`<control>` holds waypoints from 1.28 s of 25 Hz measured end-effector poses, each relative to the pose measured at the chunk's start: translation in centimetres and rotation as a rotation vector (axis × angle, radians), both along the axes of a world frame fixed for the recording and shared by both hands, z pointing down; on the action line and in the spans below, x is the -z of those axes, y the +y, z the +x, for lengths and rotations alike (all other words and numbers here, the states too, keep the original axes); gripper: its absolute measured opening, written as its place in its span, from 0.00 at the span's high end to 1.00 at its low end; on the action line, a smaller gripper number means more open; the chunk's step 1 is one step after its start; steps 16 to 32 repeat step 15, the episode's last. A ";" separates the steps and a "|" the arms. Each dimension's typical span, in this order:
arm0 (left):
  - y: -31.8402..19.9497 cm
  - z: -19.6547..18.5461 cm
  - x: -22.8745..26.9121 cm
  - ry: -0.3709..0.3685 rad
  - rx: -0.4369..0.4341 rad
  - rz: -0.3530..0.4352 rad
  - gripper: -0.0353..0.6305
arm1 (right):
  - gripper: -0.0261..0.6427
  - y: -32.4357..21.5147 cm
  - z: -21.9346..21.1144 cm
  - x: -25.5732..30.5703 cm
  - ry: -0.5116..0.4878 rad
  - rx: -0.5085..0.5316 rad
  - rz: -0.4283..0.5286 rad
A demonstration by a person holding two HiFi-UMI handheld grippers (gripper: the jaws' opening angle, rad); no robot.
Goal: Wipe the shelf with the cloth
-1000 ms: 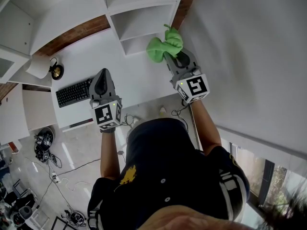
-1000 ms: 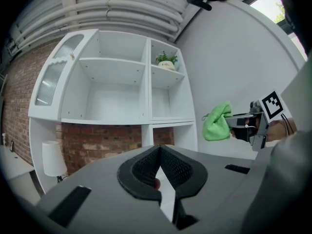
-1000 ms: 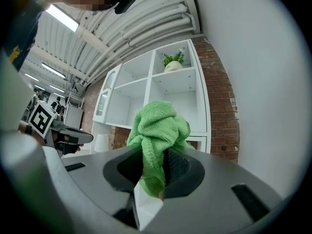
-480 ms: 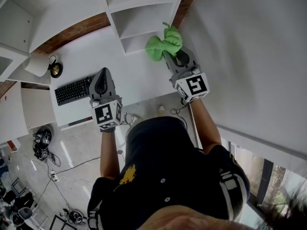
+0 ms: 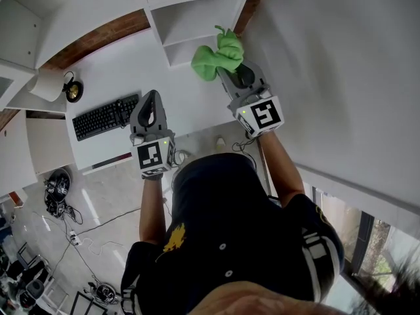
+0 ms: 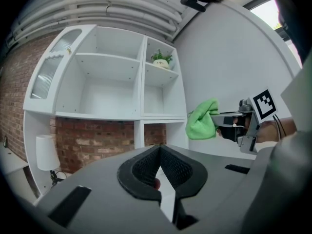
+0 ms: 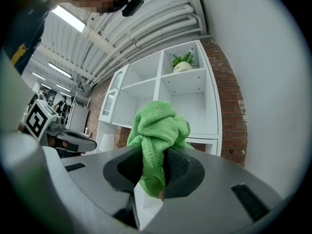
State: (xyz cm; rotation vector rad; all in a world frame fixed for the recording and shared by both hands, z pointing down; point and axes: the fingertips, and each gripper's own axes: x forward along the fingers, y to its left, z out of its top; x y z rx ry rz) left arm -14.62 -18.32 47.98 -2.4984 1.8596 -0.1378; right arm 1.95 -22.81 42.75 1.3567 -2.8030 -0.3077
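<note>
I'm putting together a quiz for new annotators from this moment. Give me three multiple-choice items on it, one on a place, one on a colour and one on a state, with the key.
1. Where does the small potted plant stand?
A. On the floor
B. In the top right compartment of the white shelf unit
C. In the bottom left compartment

2. What colour is the bunched microfibre cloth?
A. Blue
B. White
C. Green

3. How does the left gripper stand?
A. Jaws together, nothing between them
B. Shut on the cloth
C. Jaws wide apart

Key:
1 B: the left gripper view shows the plant in the shelf's uppermost right cell.
2 C: the cloth is bright green in all three views.
3 A: the left gripper's pads meet with nothing between them, and the cloth is pinched in the right gripper.
</note>
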 end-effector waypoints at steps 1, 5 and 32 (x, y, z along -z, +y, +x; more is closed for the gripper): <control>-0.3 -0.7 0.0 0.006 0.011 -0.004 0.92 | 0.83 -0.1 0.0 0.1 -0.005 0.001 -0.006; -0.1 -3.1 0.0 0.019 0.038 -0.031 0.92 | 0.83 0.9 0.1 0.4 0.000 0.008 -0.028; -0.6 -6.9 -7.2 -0.053 0.058 -0.149 0.92 | 0.83 -1.1 -1.4 0.6 0.234 0.151 0.040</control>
